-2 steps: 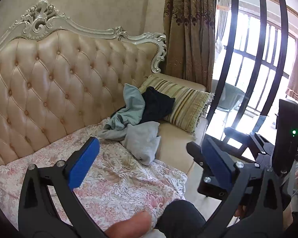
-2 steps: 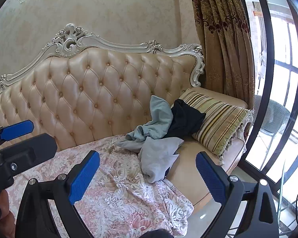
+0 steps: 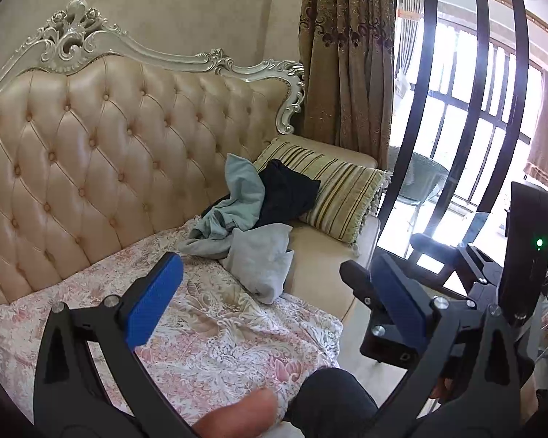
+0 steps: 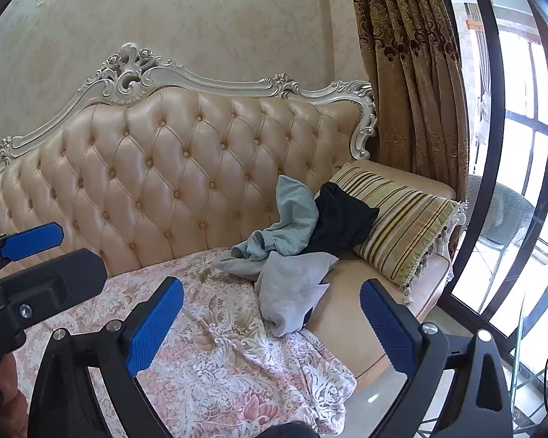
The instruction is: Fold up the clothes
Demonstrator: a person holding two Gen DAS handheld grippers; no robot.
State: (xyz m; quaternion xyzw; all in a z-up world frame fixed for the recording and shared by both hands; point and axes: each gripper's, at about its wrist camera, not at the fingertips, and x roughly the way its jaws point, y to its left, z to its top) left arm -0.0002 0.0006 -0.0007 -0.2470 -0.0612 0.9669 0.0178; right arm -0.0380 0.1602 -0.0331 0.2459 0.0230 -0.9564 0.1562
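On the tufted cream sofa (image 4: 157,182), at its right end: a loose heap of clothes (image 4: 292,255), unfolded, lying partly on the pink floral cover (image 4: 215,357) and partly on bare seat. Pale blue-green garment (image 4: 292,215) draped up against the backrest, black garment (image 4: 343,219) touching it and resting over the striped cushion (image 4: 402,226), grey garment (image 4: 292,284) lowest, spilling toward the seat edge.

Left gripper (image 3: 274,303) held off the sofa, jaws wide apart, nothing between the blue pads (image 3: 153,303). Right gripper (image 4: 270,325) likewise spread wide and empty, well short of the clothes.

Seen only from the left wrist: a bare knee (image 3: 237,412) and dark shorts (image 3: 328,401) at the bottom edge, a black device with a green light (image 3: 529,252), and the right gripper (image 3: 380,317) just beside it. Seen only from the right wrist: more wall above the carved sofa crest (image 4: 131,73), and the left gripper (image 4: 29,255) entering at the left edge. Gold curtain (image 4: 409,73) and barred window (image 4: 529,127) in both. No legible writing or labels anywhere.
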